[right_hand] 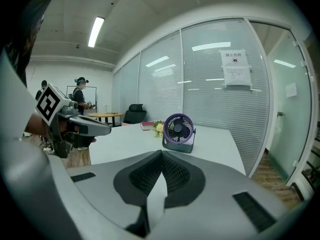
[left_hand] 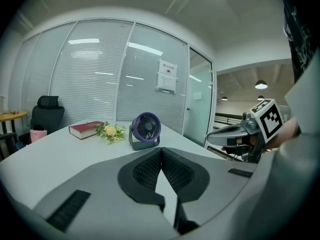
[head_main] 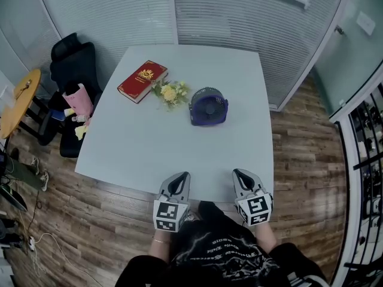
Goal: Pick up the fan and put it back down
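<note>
1. Left tool [head_main: 181, 179] first: jaws pressed right together, nothing between them. Its own view shows the two pads meeting with no gap.
2. Right tool [head_main: 240, 178] is the same deal, clamped closed on itself and empty.
3. The purple fan [head_main: 208, 106] stands upright on the white tabletop [head_main: 149, 148], well apart from both tools. Nothing is touching it, and its round grille faces back toward them.
4. Seen from the head view, a small bunch of yellow flowers [head_main: 170, 92] lies just left of the fan. A red book [head_main: 142, 81] lies flat a bit further left of the fan, past the flowers.
5. Only container-ish thing I can spot is a pink bag [head_main: 79, 100] on the black chair [head_main: 72, 64], way off to the fan's left and off the tabletop. Can't tell what's in it.
6. Pose: both tools are held side by side, not touching, at the tabletop edge across from the fan, the side where the person stands. Both noses aim toward the fan and tip slightly downward, with the marker cubes up toward the head camera. The wrists sit right behind the cubes, with a thin bracelet [head_main: 158, 241] on the left one.
</note>
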The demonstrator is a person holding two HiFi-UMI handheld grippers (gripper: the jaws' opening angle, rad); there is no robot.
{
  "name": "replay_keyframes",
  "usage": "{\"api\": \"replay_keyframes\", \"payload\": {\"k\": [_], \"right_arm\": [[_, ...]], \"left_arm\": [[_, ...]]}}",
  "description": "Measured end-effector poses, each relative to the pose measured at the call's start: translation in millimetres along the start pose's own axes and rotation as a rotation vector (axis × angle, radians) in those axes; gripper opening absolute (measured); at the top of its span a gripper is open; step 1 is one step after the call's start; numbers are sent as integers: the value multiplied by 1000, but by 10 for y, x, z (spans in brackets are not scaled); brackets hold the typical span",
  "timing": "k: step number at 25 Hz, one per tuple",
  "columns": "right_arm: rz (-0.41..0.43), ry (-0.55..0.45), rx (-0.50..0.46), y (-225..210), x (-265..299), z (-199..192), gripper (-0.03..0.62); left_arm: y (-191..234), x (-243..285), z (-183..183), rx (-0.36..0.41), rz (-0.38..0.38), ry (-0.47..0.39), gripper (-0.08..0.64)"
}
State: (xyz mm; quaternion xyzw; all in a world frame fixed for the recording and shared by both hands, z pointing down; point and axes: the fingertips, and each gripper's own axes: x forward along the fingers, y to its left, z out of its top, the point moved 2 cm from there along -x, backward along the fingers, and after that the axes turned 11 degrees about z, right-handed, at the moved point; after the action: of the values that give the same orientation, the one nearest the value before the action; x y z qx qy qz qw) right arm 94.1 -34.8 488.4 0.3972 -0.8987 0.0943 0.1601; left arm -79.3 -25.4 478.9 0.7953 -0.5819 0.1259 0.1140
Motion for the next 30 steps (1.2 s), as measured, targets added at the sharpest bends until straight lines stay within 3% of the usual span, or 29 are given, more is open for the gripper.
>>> {"api": "replay_keyframes", "payload": {"k": [8,30], "right_arm": [[1,16,-10,-48,7,-58,8],[-1,28,-19,-221,86,-54,8]], "left_arm": [[-85,28,4,-71,-52,-11,20],[-58,232,22,-24,-16,6,20]]}}
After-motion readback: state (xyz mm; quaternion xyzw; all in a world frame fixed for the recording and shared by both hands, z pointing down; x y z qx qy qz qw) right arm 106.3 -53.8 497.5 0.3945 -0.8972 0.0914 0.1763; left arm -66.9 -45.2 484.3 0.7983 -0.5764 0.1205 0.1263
